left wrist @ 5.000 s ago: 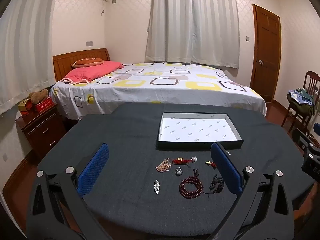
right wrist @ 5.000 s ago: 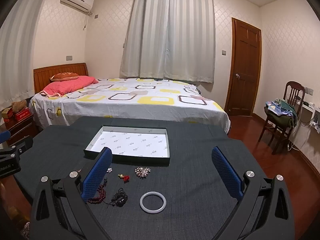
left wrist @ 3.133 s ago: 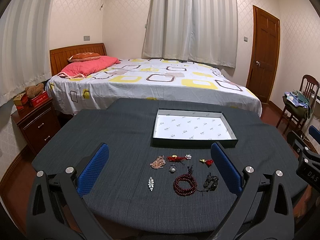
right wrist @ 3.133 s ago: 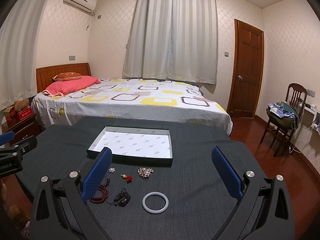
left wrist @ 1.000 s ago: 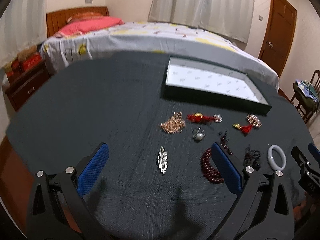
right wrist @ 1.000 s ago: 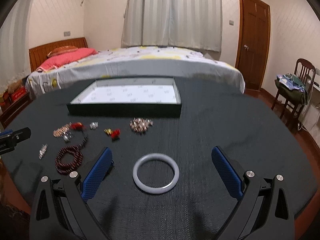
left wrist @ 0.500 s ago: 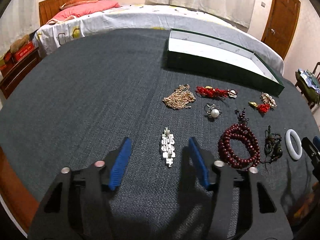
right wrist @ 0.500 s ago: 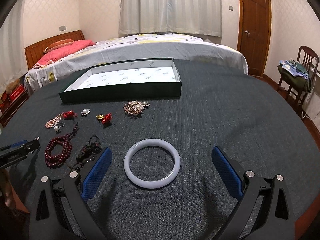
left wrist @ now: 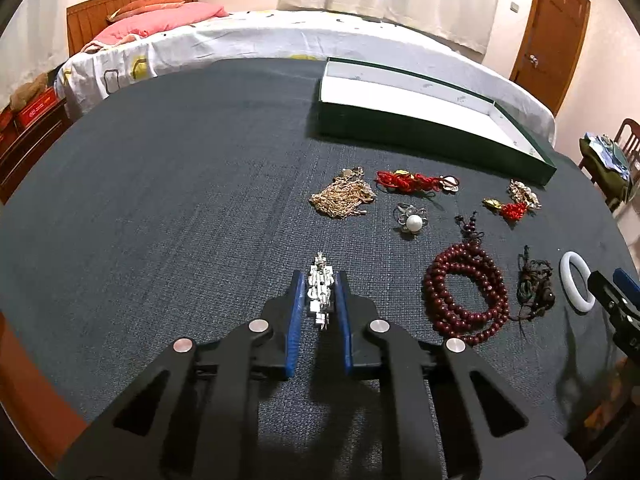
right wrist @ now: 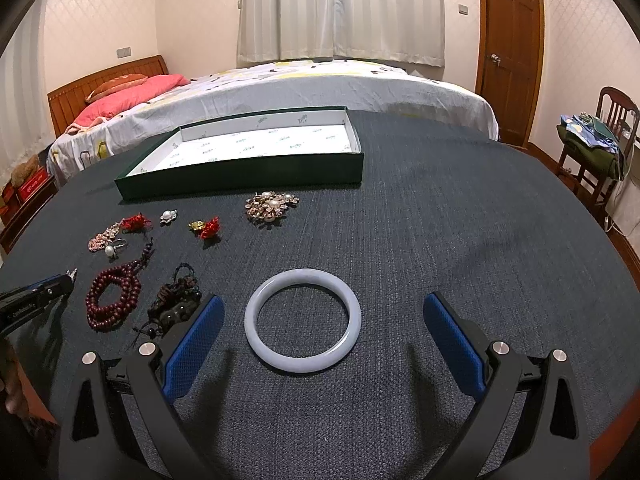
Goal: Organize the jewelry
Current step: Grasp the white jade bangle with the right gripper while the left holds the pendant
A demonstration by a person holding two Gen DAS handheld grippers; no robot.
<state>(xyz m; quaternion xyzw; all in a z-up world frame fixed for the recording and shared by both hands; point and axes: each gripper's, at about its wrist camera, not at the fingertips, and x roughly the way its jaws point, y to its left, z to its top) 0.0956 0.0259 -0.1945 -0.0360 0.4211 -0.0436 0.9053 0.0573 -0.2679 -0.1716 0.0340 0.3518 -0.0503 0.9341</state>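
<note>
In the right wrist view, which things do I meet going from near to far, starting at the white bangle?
White bangle → pearl brooch → green tray → bed → curtains.

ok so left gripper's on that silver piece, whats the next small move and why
Probably lift it straight up off the cloth. The left gripper has its blue pads shut on the silver brooch, which still lies on the dark tablecloth. The green tray beyond is empty, so once clear, carry it there. The right gripper is open around the white bangle.
</note>
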